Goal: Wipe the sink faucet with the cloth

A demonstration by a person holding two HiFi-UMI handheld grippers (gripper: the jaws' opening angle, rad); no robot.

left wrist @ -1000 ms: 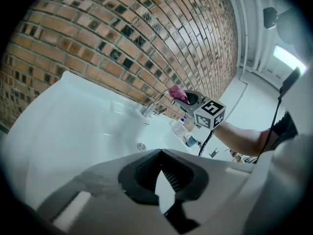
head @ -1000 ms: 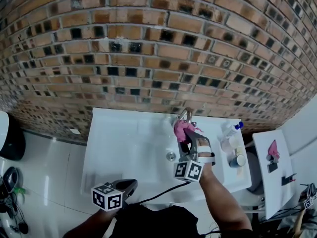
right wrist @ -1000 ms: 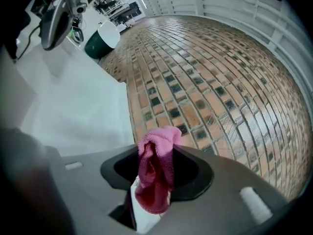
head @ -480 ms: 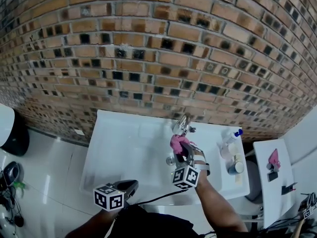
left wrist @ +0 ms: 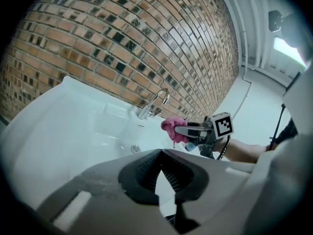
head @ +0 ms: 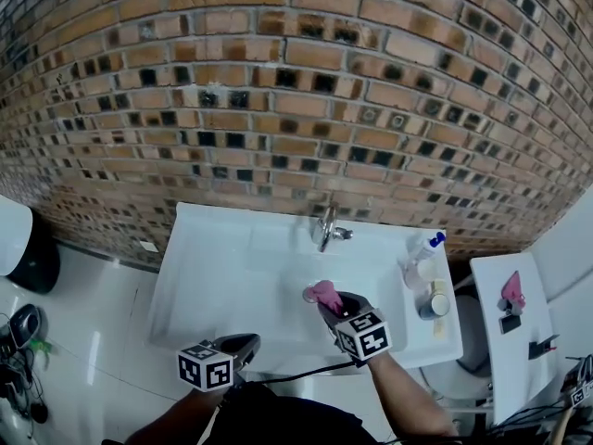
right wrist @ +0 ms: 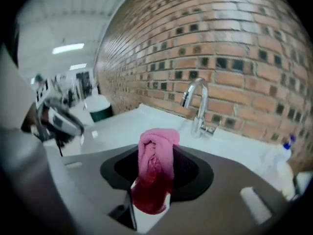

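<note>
- Two tools are in play. The right tool [right wrist: 155,154] is clamped on a pink cloth [right wrist: 156,168]. Its jaws are parted only by the thickness of the bunched fabric, which pokes out past their tips.
- The left tool [left wrist: 161,153] has its jaws closed tip to tip, with nothing between them.
- In the head view the cloth [head: 320,292] sits over the middle of the white sink [head: 222,276]. It is well in front of the faucet [head: 324,227] and not touching it.
- The right tool [head: 331,301] reaches in from the sink's front edge. The left tool [head: 248,343] sits at the front rim, off to the left and apart from the cloth.
- Only the left gripper view shows the side-on picture. The cloth [left wrist: 171,127] is held in the air above the basin, with the drain [left wrist: 135,149] below and to its left.
- Only the right gripper view shows the grip itself. It also shows the curved faucet [right wrist: 198,106] straight ahead, against the brick wall [right wrist: 234,48].
- A bottle [head: 422,248] stands on the sink's right side, near the wall.
</note>
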